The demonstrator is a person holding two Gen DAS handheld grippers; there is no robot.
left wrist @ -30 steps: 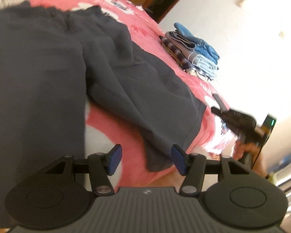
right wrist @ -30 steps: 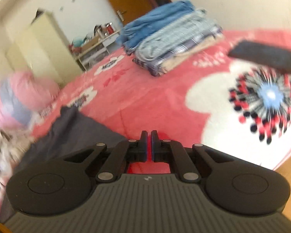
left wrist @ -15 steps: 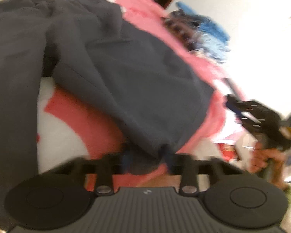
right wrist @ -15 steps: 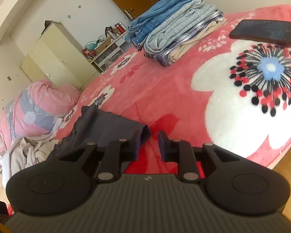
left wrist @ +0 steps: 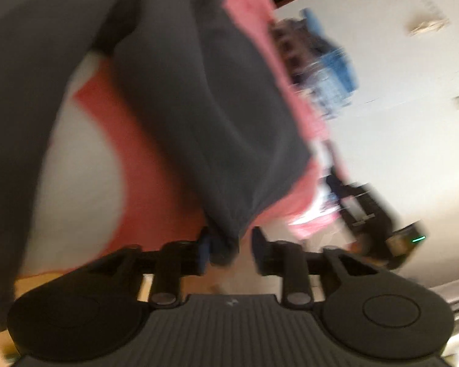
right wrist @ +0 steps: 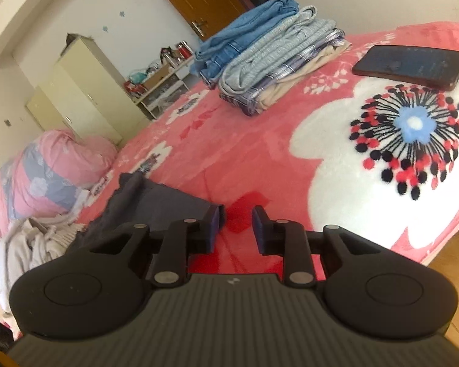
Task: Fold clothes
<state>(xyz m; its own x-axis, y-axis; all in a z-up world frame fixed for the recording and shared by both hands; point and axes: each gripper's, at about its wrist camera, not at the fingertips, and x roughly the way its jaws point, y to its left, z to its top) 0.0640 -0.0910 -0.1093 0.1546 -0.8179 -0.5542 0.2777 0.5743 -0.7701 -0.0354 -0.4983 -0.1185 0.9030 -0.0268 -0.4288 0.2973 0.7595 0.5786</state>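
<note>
Dark grey trousers (left wrist: 174,98) lie spread on the pink flowered bed (left wrist: 156,165). In the blurred left wrist view my left gripper (left wrist: 229,246) is open, its jaws either side of the hem corner of one trouser leg at the bed's edge. In the right wrist view the other hem corner (right wrist: 168,202) lies just left of my right gripper (right wrist: 237,229), which is open and empty, low over the blanket (right wrist: 260,153). The right gripper also shows in the left wrist view (left wrist: 367,211).
A stack of folded clothes (right wrist: 269,55) sits at the far side of the bed, with a phone (right wrist: 410,65) on a cable to its right. A pink bundle (right wrist: 55,171) and a pile of pale laundry (right wrist: 30,244) lie at the left. The bed's edge drops to wooden floor (right wrist: 456,257).
My left gripper moved forward until the trouser hem came between its jaws. My right gripper opened from shut and came close beside the other hem corner.
</note>
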